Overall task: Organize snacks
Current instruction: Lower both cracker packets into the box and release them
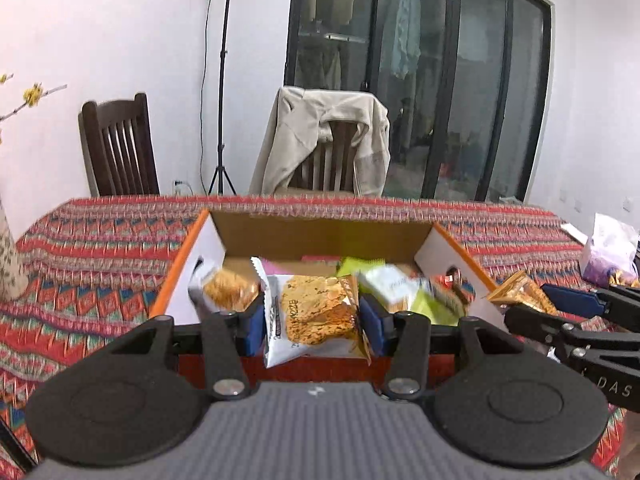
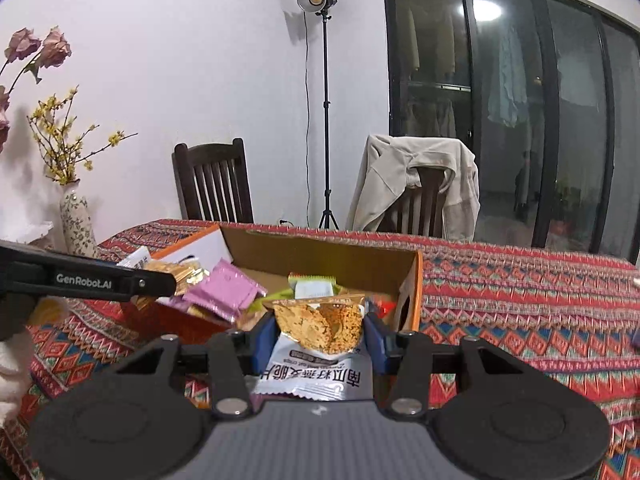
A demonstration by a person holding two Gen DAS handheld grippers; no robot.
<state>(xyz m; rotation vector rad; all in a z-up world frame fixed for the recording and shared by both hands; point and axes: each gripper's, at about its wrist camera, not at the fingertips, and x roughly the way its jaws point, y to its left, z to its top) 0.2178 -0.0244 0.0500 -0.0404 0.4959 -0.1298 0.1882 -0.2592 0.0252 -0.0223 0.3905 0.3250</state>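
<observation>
Both grippers loaded: left gripper [image 1: 312, 322] pinching a crisp packet [image 1: 316, 316], right gripper [image 2: 318, 338] clamping another [image 2: 320, 332], poised near the cardboard box [image 1: 320, 236]—next, release inside.

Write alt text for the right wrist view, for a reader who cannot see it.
The right tool grips a silver snack packet picturing golden crisps, held before an open cardboard box of mixed snacks, including pink packets. The box sits on a red patterned tablecloth; two chairs and a light stand line the wall behind.
</observation>
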